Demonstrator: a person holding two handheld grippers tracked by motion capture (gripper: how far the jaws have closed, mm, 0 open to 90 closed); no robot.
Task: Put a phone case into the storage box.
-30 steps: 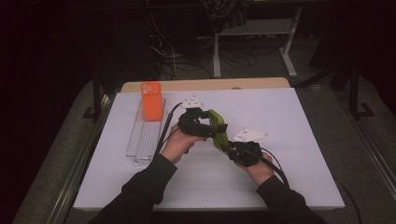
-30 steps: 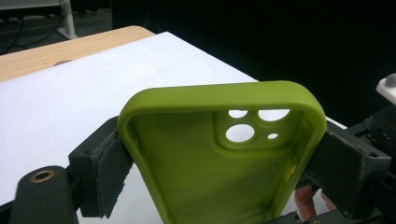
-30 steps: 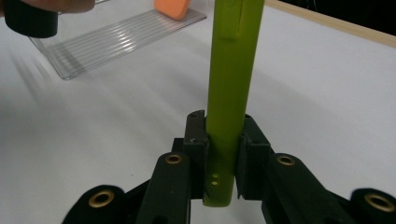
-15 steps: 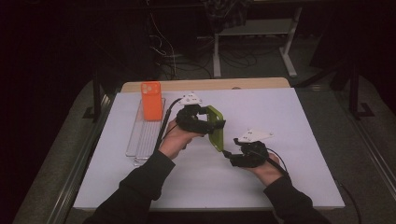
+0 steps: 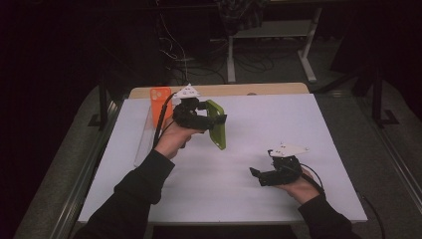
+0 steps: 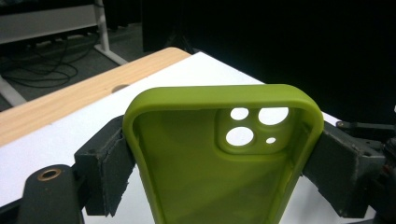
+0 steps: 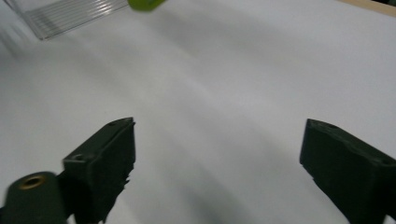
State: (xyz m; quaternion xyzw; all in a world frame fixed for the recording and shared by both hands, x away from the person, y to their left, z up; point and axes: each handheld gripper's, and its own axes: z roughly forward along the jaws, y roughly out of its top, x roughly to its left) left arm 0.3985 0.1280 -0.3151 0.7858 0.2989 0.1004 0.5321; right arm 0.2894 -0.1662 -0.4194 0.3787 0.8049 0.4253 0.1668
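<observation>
A green phone case [image 5: 217, 124] hangs upright above the white table top, with my left gripper [image 5: 211, 118] shut on its two long sides. In the left gripper view the case [image 6: 205, 182] shows its hollow inside and camera holes, and both pads [image 6: 105, 165] press on its rim. My right gripper [image 5: 256, 175] is low over the table's front right, apart from the case. Its jaws have just been opening and stand wide in the right gripper view [image 7: 217, 163], with nothing but bare table between them.
An orange phone case [image 5: 160, 104] stands in a clear ribbed rack [image 5: 144, 144] at the table's left. The white sheet [image 5: 298, 124] ends at a wooden strip [image 5: 249, 89] at the back. Dark floor, cables and table legs lie beyond.
My right gripper has opened, let go of the green case and drawn away to the right and front. The left gripper has lifted the case up and slightly back.
</observation>
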